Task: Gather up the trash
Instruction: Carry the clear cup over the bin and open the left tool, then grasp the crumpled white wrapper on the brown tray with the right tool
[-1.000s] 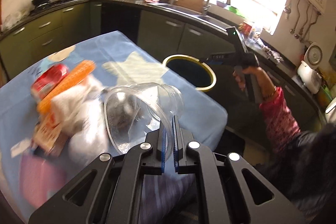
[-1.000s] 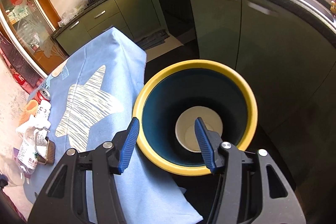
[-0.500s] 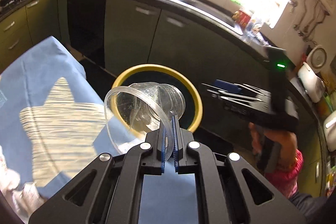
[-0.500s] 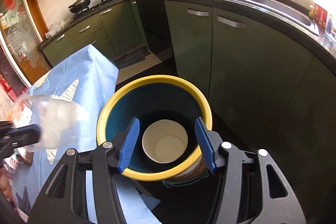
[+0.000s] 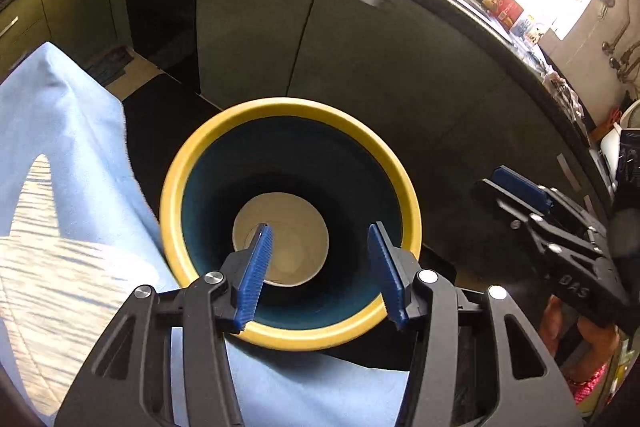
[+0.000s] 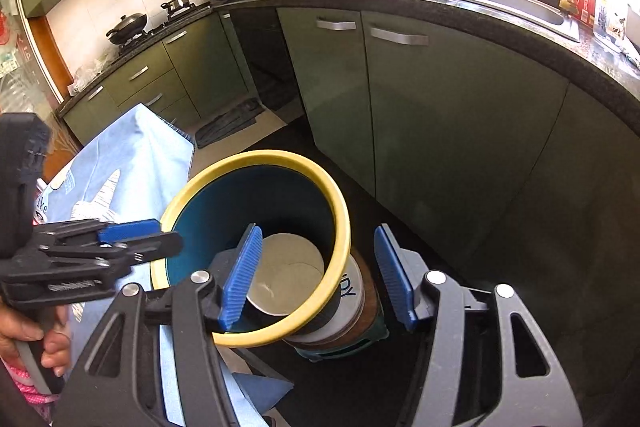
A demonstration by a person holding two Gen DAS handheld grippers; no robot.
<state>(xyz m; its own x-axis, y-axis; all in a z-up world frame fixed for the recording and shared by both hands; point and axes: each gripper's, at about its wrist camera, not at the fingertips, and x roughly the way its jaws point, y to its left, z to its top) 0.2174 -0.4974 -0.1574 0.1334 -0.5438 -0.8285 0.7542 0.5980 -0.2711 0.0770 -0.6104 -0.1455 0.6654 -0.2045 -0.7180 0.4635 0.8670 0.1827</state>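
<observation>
here both jaws gape, left opening, over bin (image 5: pixel 408 195) by blue tablecloth (image 5: pixel 72 147), perhaps kitchen

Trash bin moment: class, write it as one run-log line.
left gripper: opening, empty, over trash bin | right gripper: opening, empty | white cup: in bin

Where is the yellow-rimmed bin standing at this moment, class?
In both wrist views the yellow-rimmed bin stands on the dark floor beside the hanging edge of the blue tablecloth, in front of the green cabinets, directly below the left gripper.
</observation>
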